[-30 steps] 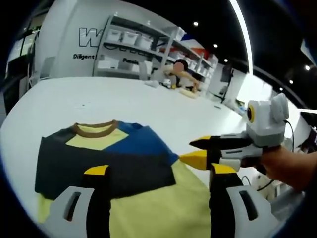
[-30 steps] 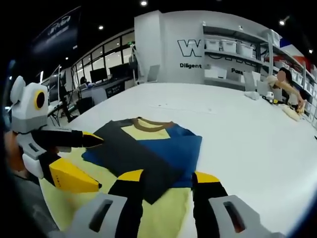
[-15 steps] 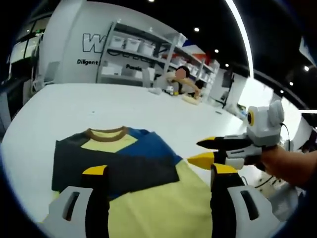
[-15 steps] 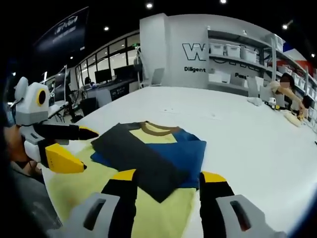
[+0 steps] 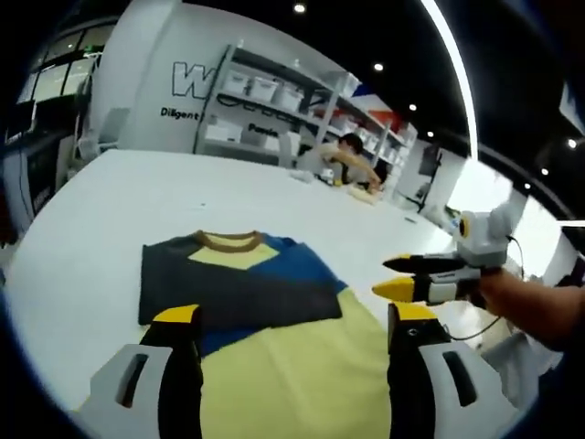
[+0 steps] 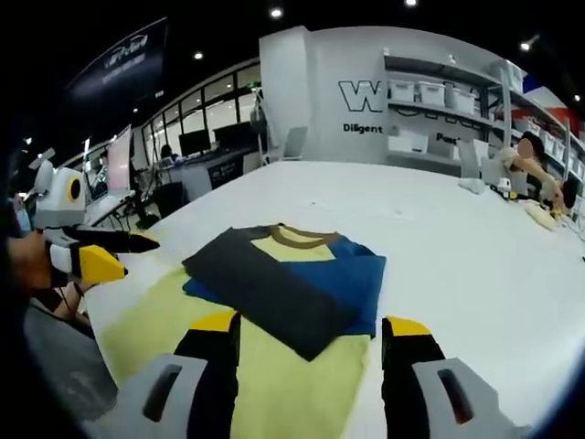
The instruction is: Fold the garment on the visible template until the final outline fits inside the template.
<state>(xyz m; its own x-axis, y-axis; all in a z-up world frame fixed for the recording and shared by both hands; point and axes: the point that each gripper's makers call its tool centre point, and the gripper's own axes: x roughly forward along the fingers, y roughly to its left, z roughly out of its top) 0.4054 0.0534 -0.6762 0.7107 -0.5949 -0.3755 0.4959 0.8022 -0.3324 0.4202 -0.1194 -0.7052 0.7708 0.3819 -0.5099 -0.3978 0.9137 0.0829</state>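
Note:
A T-shirt (image 5: 274,366) lies flat on the white table (image 5: 101,210), collar away from me. Its yellow body (image 6: 283,384) is nearest; the dark grey sleeve (image 5: 228,279) is folded across the chest over the blue sleeve (image 6: 352,274), below a brown collar (image 6: 297,238). My left gripper (image 5: 294,315) hovers open over the yellow hem, holding nothing. My right gripper (image 6: 311,325) is also open and empty above the hem. Off the shirt's right edge the right gripper (image 5: 386,278) hangs with its jaws a little apart. The left gripper (image 6: 128,258) floats beyond the shirt's left edge.
Shelves with white bins (image 5: 270,91) line the far wall under large lettering. A person (image 6: 530,151) sits at the table's far end beside small objects. Desks with monitors (image 6: 196,146) stand past the table's left edge. Bare tabletop (image 6: 457,238) spreads beyond and right of the shirt.
Both grippers have pulled outward, away from the shirt's sides, and the views have drawn back slightly. The folded sleeves lie as before.

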